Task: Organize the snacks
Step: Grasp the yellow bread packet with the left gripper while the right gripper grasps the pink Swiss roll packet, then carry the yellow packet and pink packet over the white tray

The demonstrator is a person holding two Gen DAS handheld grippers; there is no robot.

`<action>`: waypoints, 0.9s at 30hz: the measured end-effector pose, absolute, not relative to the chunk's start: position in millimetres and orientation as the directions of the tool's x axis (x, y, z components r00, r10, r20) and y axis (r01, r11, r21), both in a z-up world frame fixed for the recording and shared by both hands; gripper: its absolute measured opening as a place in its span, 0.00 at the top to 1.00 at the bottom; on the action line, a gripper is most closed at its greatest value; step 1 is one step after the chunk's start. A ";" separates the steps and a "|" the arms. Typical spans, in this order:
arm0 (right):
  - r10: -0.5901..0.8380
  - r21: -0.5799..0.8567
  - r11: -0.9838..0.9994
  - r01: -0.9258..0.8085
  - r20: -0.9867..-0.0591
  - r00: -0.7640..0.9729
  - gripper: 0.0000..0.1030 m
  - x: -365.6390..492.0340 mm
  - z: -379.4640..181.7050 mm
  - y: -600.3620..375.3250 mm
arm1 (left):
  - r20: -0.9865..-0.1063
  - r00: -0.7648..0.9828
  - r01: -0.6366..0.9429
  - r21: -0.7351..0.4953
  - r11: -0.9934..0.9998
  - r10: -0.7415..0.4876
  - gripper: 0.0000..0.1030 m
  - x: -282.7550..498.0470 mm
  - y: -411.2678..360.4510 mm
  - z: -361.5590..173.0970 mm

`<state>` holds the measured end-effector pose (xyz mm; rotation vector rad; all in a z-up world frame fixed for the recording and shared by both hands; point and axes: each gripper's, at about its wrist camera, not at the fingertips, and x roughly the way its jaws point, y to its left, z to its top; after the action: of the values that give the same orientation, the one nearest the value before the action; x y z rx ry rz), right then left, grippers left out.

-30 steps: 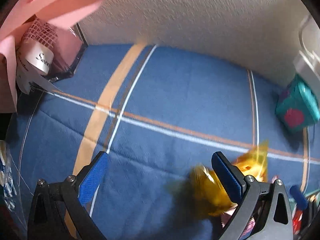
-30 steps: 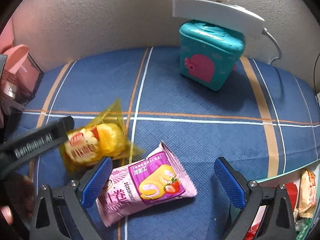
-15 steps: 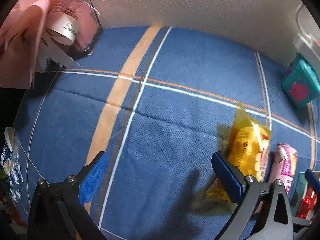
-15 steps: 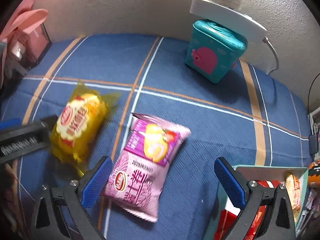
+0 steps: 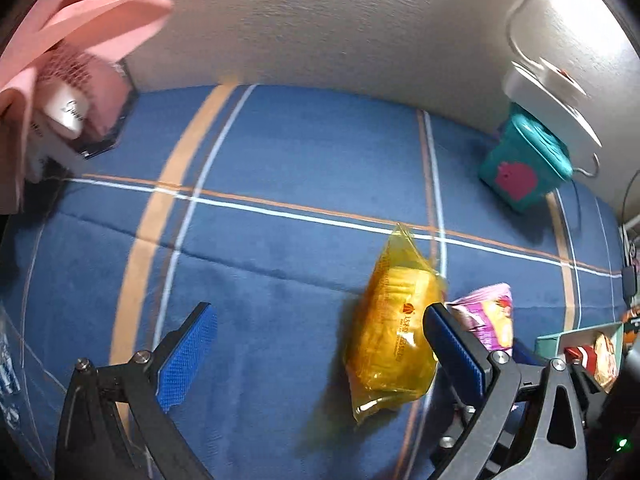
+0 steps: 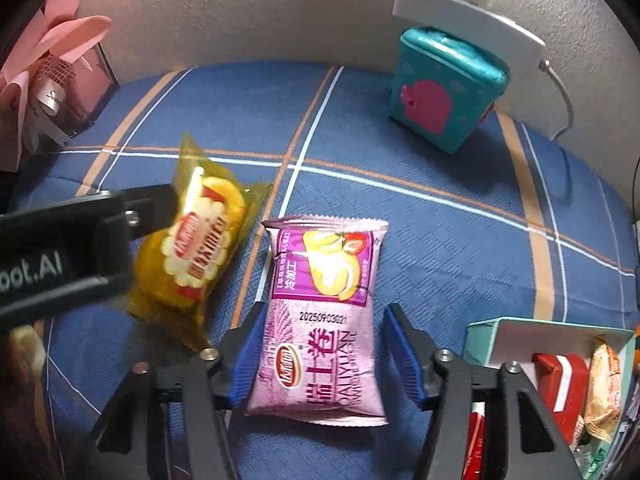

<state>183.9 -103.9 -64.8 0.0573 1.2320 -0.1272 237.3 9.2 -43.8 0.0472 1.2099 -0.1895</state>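
Observation:
A purple snack packet (image 6: 324, 316) lies on the blue plaid cloth between the blue pads of my right gripper (image 6: 320, 360); the jaws stand narrowed around its lower half, and I cannot tell if they press it. A yellow snack packet (image 6: 196, 248) lies to its left. In the left wrist view the yellow packet (image 5: 394, 336) sits beside the right finger of my open left gripper (image 5: 316, 350), with the purple packet (image 5: 490, 316) behind that finger.
A teal box (image 6: 444, 84) under a white device (image 6: 468, 20) stands at the back right. A tray (image 6: 560, 344) with wrapped snacks sits at the right edge. A pink ribbon gift box (image 6: 60, 76) stands at the back left by the wall.
My right gripper has moved down onto the purple packet and narrowed its jaws around it. My left gripper has swung right toward the yellow packet.

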 end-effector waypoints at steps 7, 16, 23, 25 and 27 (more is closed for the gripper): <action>-0.036 0.011 0.990 0.139 -0.942 0.334 0.45 182.3 -70.7 -106.8 | -0.926 0.337 0.193 -0.110 0.975 -0.171 0.02 237.5 -4.6 -45.0; -0.011 0.046 0.987 0.152 -0.936 0.352 0.46 183.1 -71.4 -119.1 | -0.913 0.279 0.184 -0.252 0.950 -0.297 0.18 233.2 -15.5 -52.6; -0.008 0.058 0.983 0.172 -0.933 0.359 0.52 178.0 -70.4 -125.7 | -0.892 0.239 0.200 -0.342 0.918 -0.384 0.42 229.9 -24.7 -56.3; -0.005 0.063 0.982 0.176 -0.932 0.362 0.54 176.6 -69.8 -127.3 | -0.881 0.233 0.202 -0.370 0.907 -0.411 0.57 230.2 -26.3 -56.3; 0.000 0.071 0.981 0.181 -0.931 0.365 0.56 173.7 -68.2 -129.9 | -0.876 0.233 0.199 -0.381 0.903 -0.421 0.59 228.5 -28.3 -55.1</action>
<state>173.7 -129.9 -68.2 0.1719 1.1935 -0.1173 228.5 -28.3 -55.1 -0.2046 1.2677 -0.4304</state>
